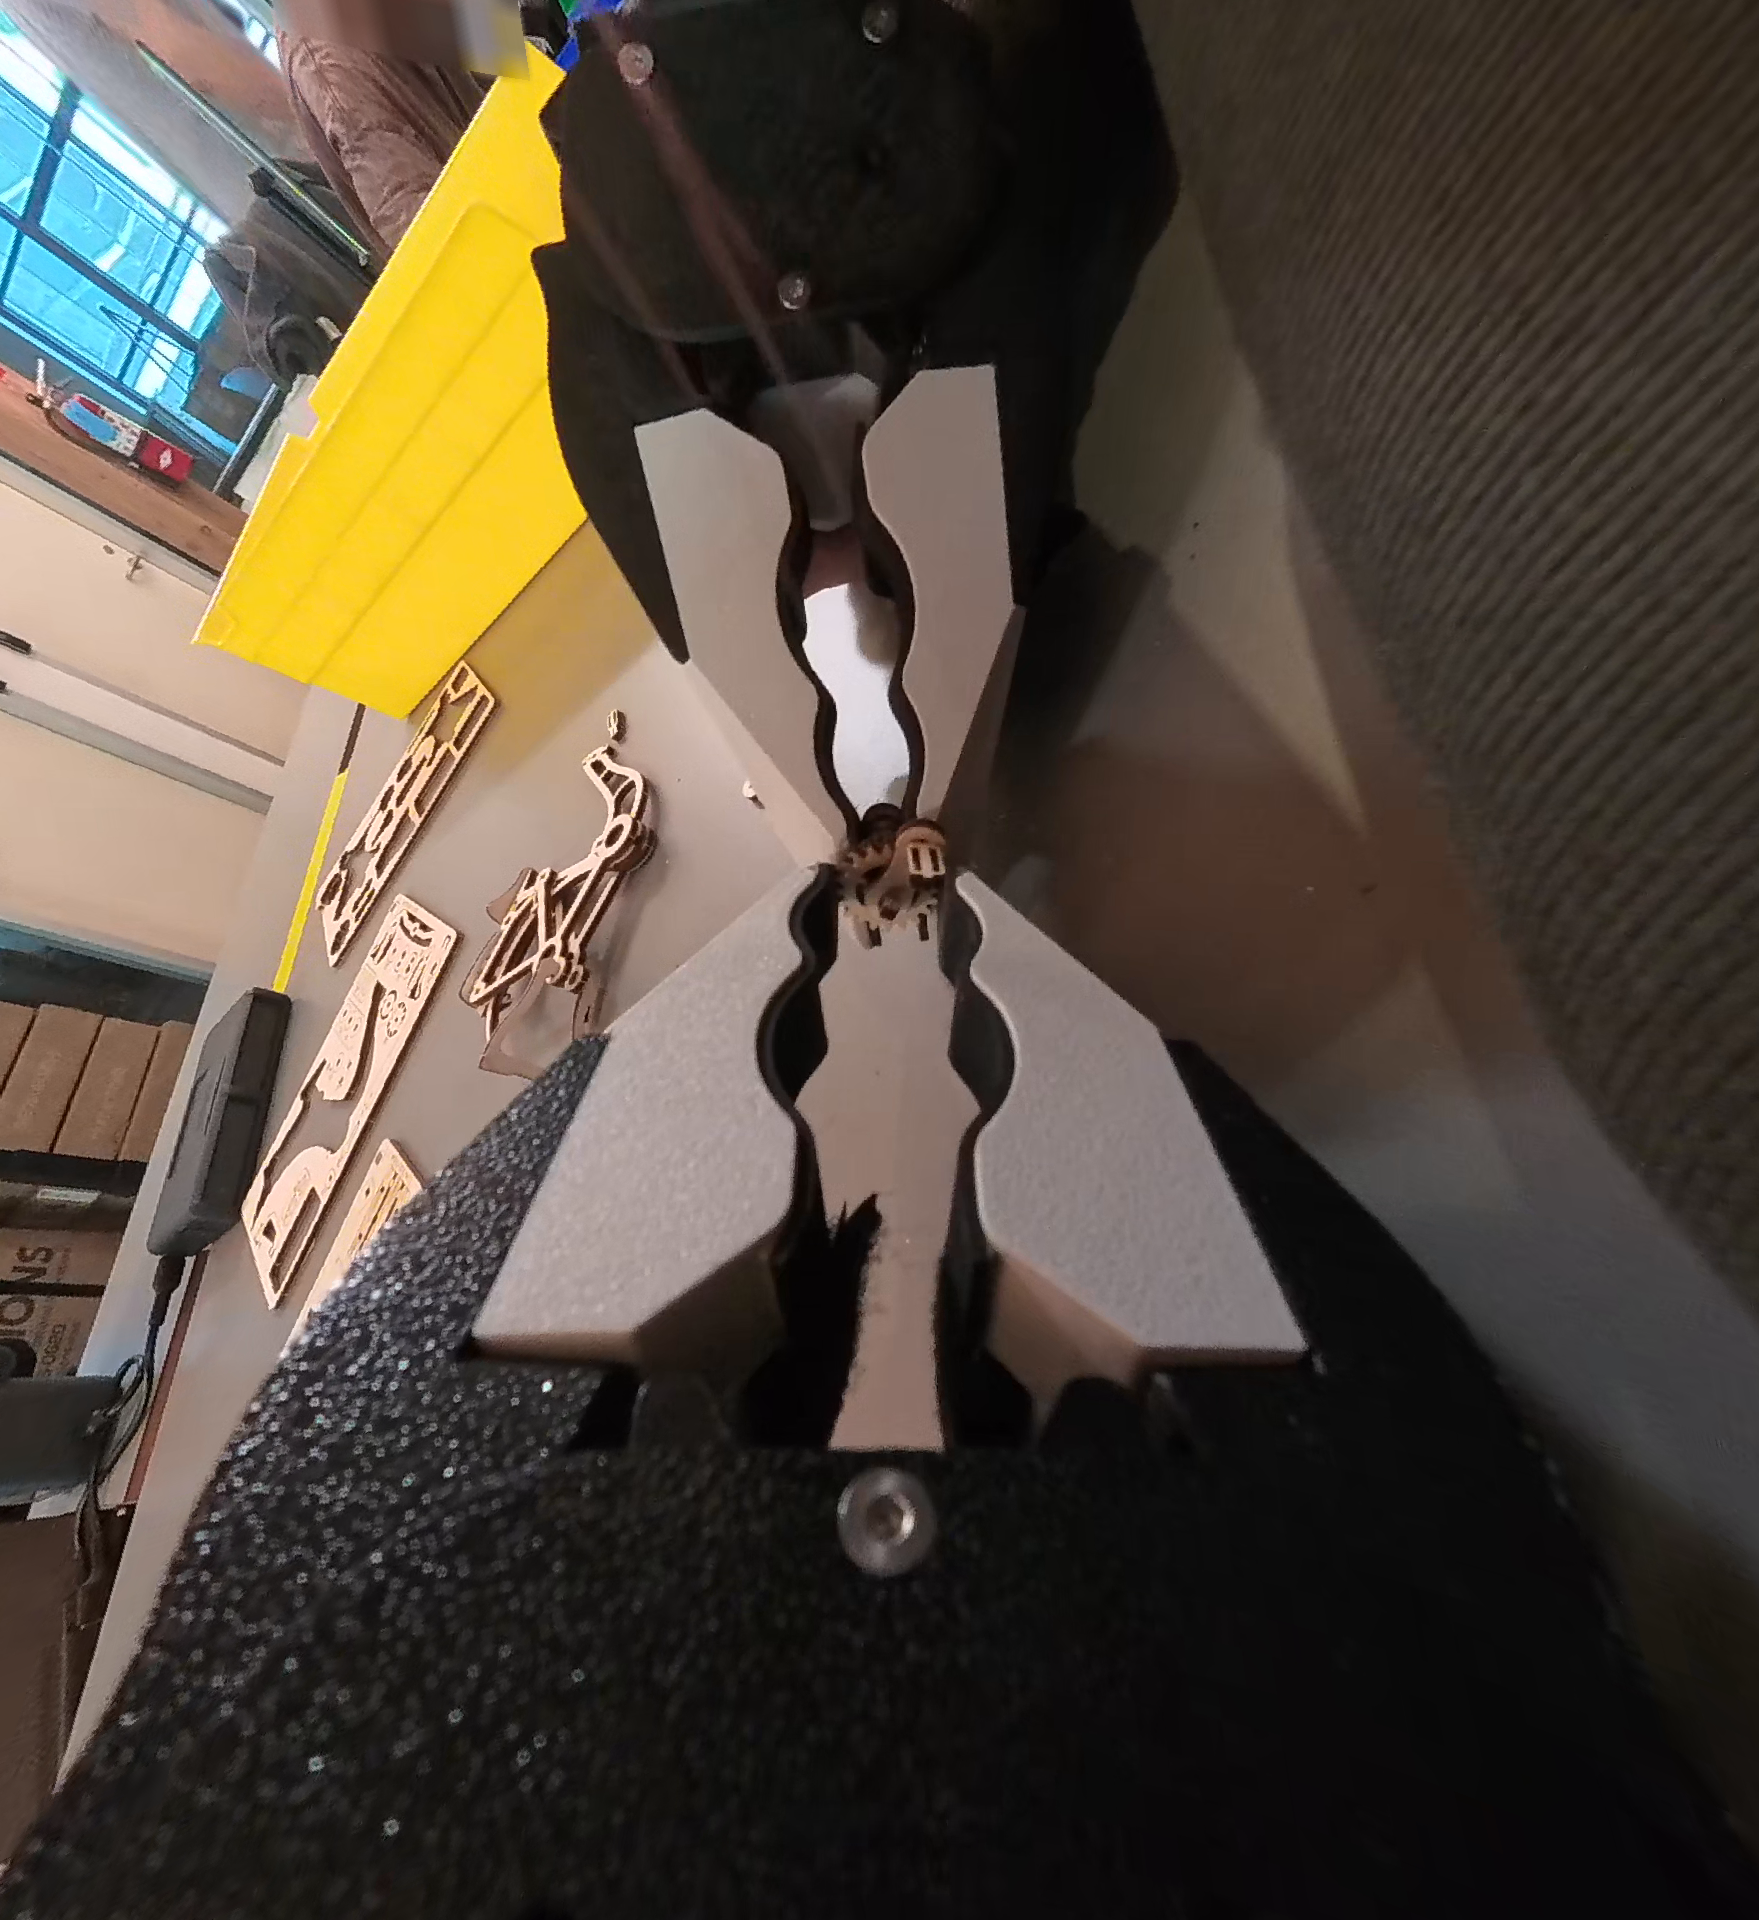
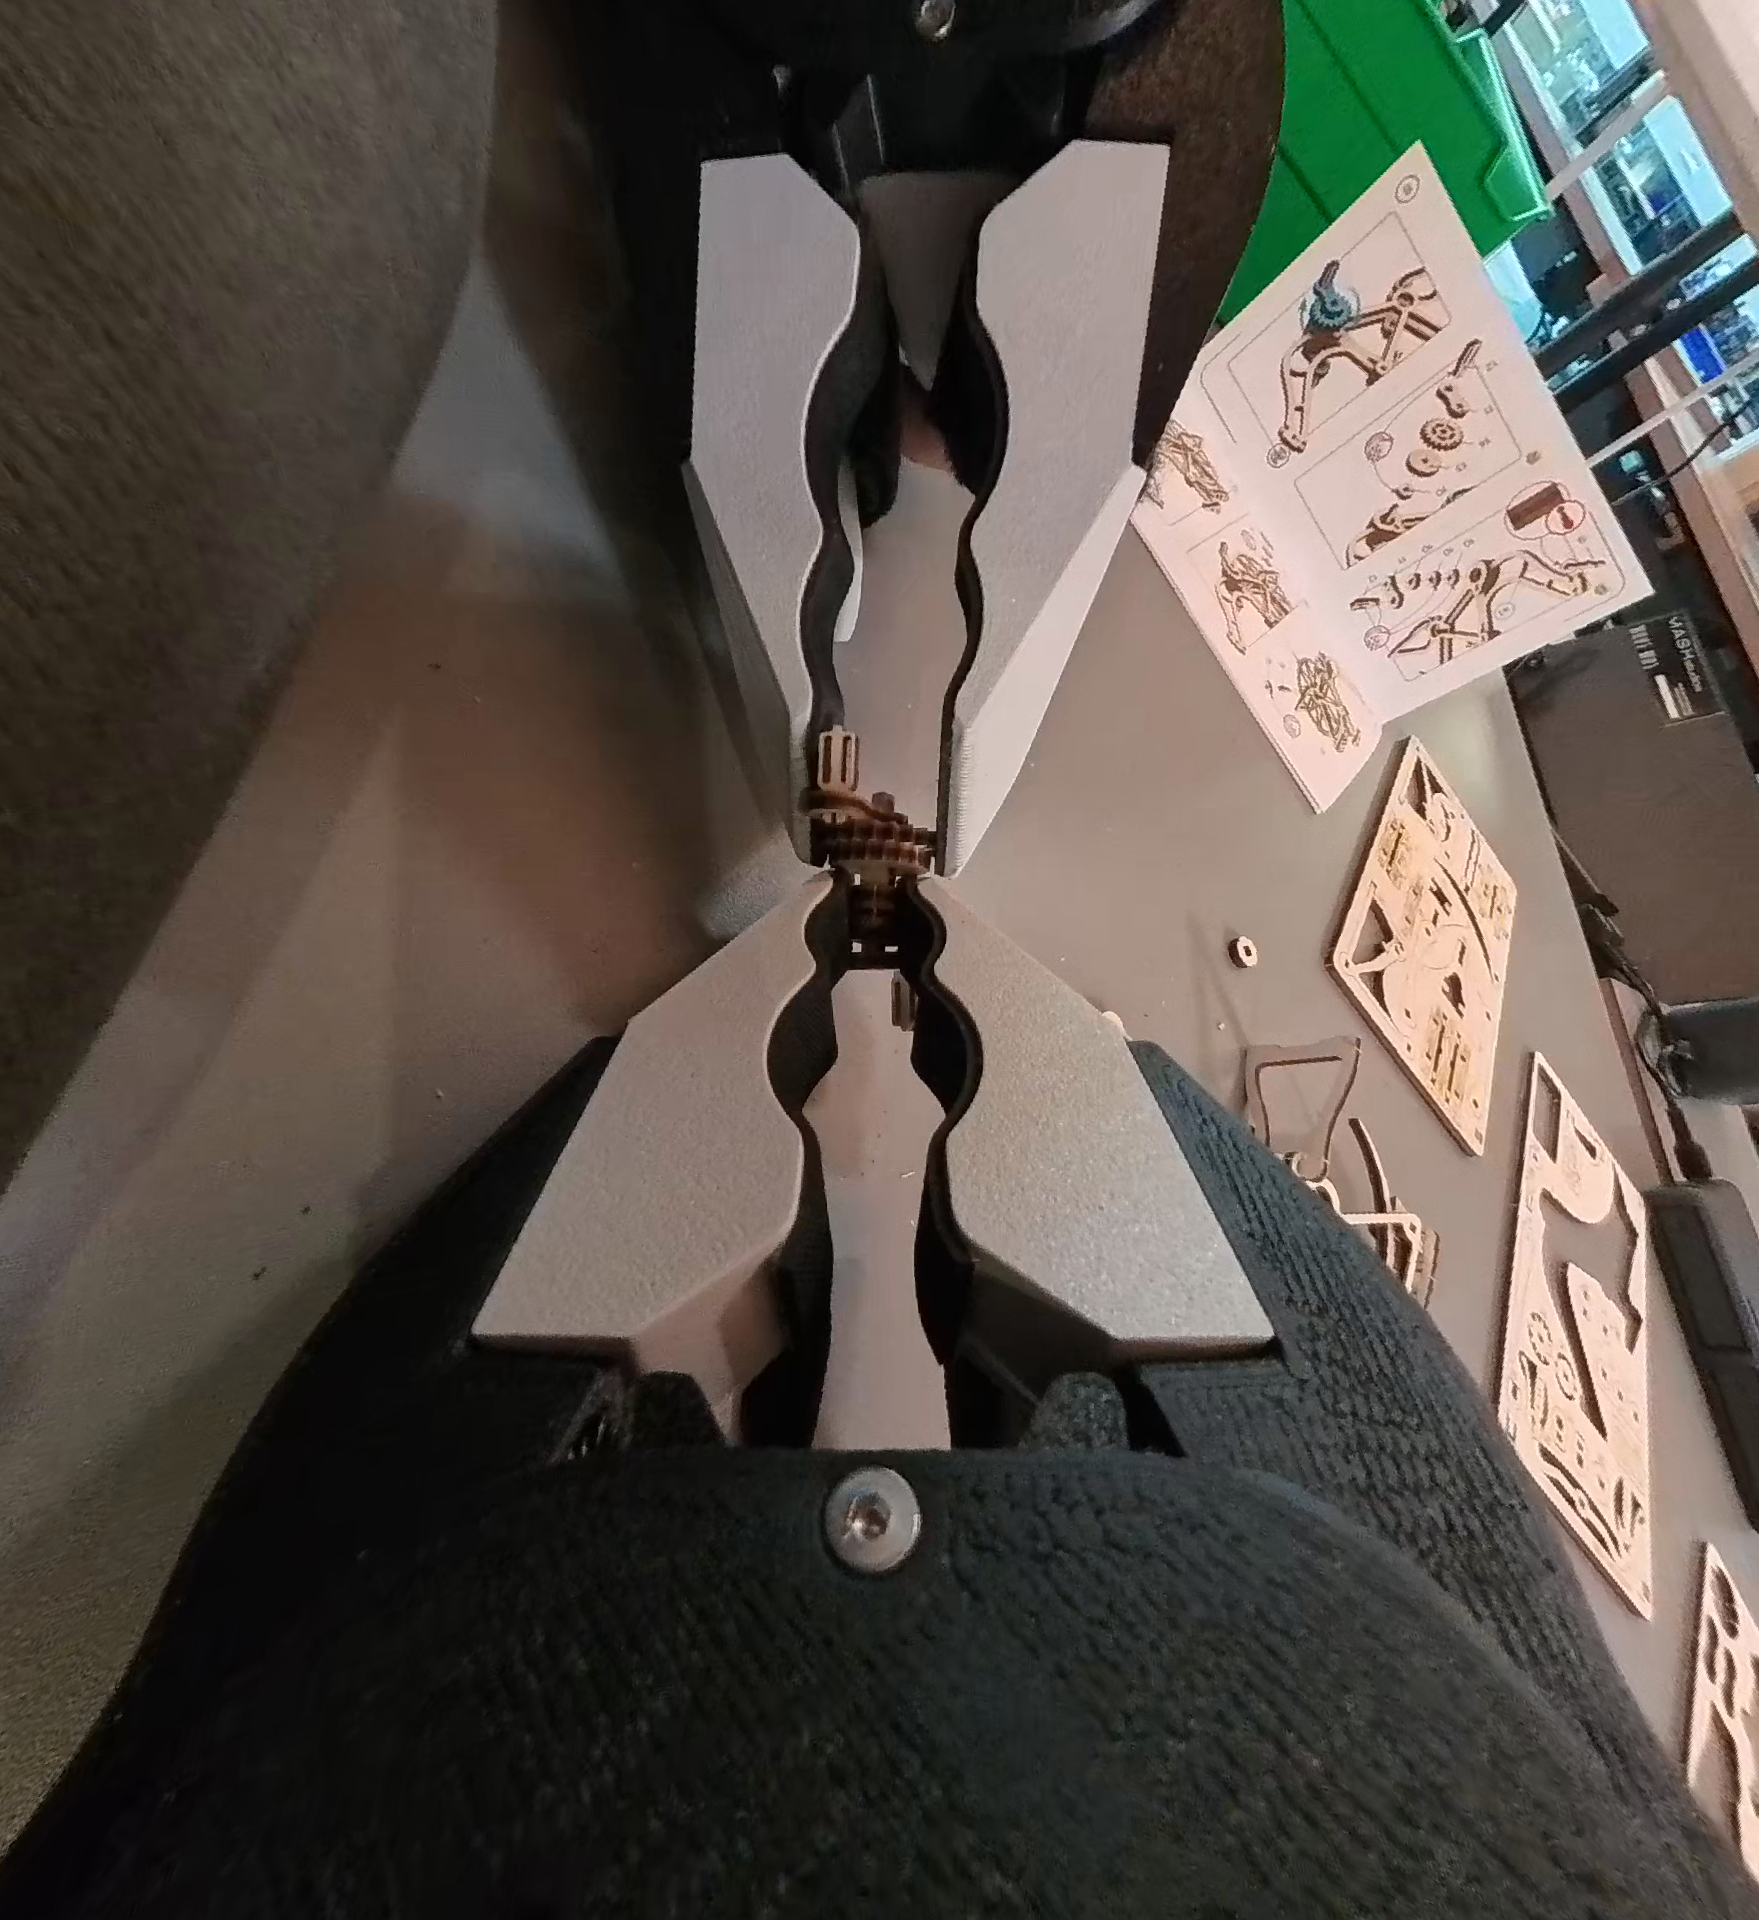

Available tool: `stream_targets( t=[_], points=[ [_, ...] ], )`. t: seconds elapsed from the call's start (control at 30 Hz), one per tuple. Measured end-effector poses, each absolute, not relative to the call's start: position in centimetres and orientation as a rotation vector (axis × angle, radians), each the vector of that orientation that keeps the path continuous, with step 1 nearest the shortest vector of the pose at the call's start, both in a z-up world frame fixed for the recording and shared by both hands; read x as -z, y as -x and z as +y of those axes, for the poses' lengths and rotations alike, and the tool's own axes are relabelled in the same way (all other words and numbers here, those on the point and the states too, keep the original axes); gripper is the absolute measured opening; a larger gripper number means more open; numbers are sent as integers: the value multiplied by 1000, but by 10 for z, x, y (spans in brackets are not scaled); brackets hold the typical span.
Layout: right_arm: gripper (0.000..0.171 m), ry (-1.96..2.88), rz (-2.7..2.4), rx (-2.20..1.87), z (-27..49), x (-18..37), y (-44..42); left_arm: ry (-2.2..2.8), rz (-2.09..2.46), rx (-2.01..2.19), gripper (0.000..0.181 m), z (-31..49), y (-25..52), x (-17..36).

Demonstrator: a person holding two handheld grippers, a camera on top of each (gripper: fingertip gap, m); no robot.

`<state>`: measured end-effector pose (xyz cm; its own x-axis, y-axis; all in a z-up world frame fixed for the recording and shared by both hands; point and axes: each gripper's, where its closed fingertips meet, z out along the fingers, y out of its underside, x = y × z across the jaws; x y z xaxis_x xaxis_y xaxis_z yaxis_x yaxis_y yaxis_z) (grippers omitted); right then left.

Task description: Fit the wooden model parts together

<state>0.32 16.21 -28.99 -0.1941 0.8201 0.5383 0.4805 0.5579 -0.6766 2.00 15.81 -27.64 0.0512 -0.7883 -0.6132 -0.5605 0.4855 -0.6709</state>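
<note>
Pinching one small wooden gear assembly (image 1: 890,883) from opposite sides, left hand-held gripper (image 1: 880,904) and right hand-held gripper (image 2: 870,904) meet tip-to-tip, both nearly closed on it.

Grey counter (image 2: 1145,831), matte. Lying flat on it: punched wooden part sheets (image 2: 1426,966), a partly built wooden model (image 1: 568,914), an illustrated instruction sheet (image 2: 1394,457), a tiny loose wooden ring (image 2: 1242,949), a black power brick (image 1: 220,1122). Yellow bin (image 1: 418,436) at one end.
</note>
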Motion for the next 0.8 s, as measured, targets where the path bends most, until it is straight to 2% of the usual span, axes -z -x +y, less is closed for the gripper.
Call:
stream_targets(
  t=[0.17, 0.3, 0.37, 0.47, 0.67, 0.8],
  points=[
    [7, 1074, -1825, -456, 164, 288, -2, 1212, 1597, 290, 17, 161, -21, 275],
    [32, 1060, -1720, -470, 171, 273, -3, 1265, 1528, 248, 17, 177, -11, 272],
    [39, 1080, -1651, -509, 178, 263, -6, 1302, 1471, 266, 17, 185, -7, 268],
    [36, 1081, -1631, -456, 189, 262, -12, 1341, 1426, 293, 17, 190, -4, 266],
    [16, 1056, -1663, -387, 192, 267, -15, 1335, 1393, 329, 17, 191, -4, 261],
    [9, 1049, -1673, -389, 189, 269, -12, 1312, 1414, 331, 17, 186, -7, 261]
  ],
)
